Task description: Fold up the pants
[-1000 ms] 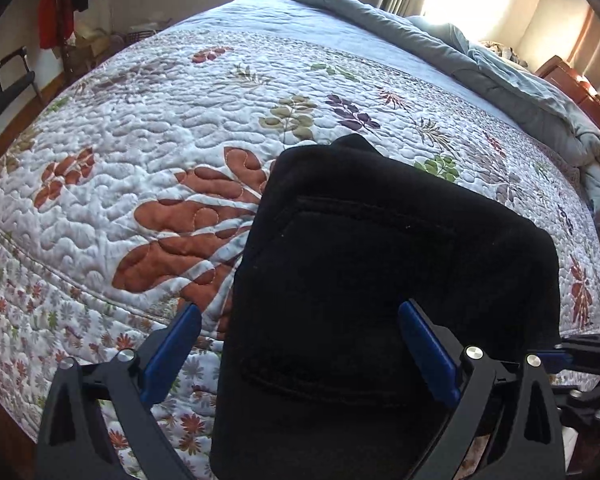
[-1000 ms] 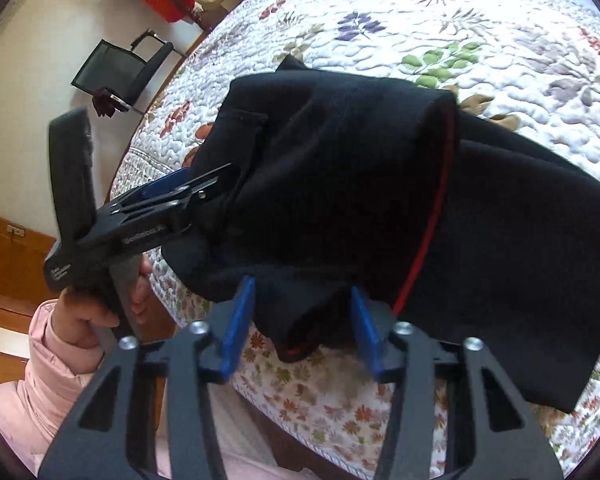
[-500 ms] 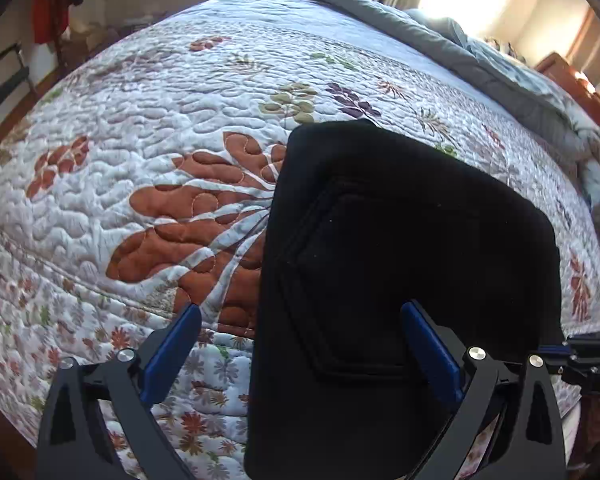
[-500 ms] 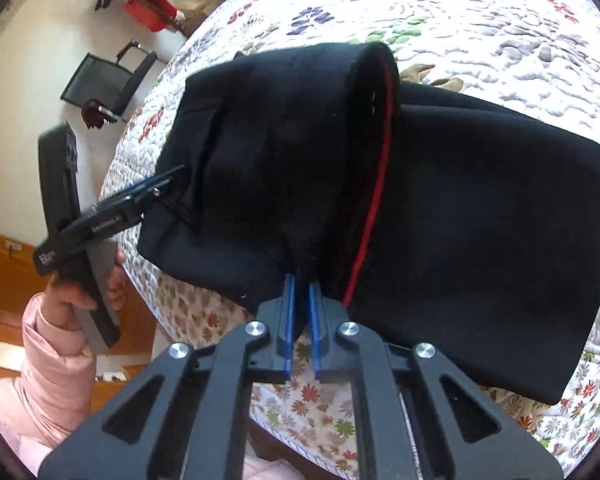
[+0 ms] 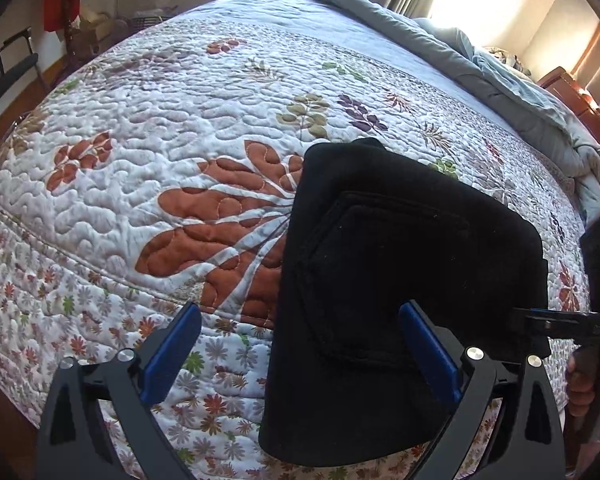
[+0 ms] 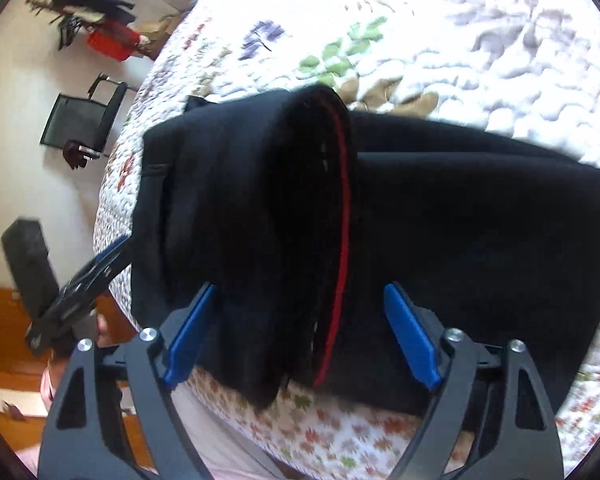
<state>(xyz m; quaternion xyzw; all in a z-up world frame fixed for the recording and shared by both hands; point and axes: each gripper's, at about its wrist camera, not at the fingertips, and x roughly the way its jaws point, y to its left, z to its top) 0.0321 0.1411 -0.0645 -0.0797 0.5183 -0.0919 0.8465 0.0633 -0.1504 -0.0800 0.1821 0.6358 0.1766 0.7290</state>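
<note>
The black pants lie folded in a thick stack on the flowered quilt, near the bed's front edge. In the right wrist view the pants show a red trim line along the upper fold. My left gripper is open over the stack's left edge; its right pad is over the cloth and its left pad over the quilt. The jaws of my right gripper are opening, with the near edge of the folded pants between them and the pads clear of the cloth.
A grey-blue duvet is bunched along the far side of the bed. A black chair and red bags stand on the floor beyond the bed's left end. The person's pink sleeve is at the bed's near edge.
My right gripper pinched the pants' near edge half a second ago and has now let go, jaws wide. The lifted fold has settled flat on the stack. My left gripper stayed open.
</note>
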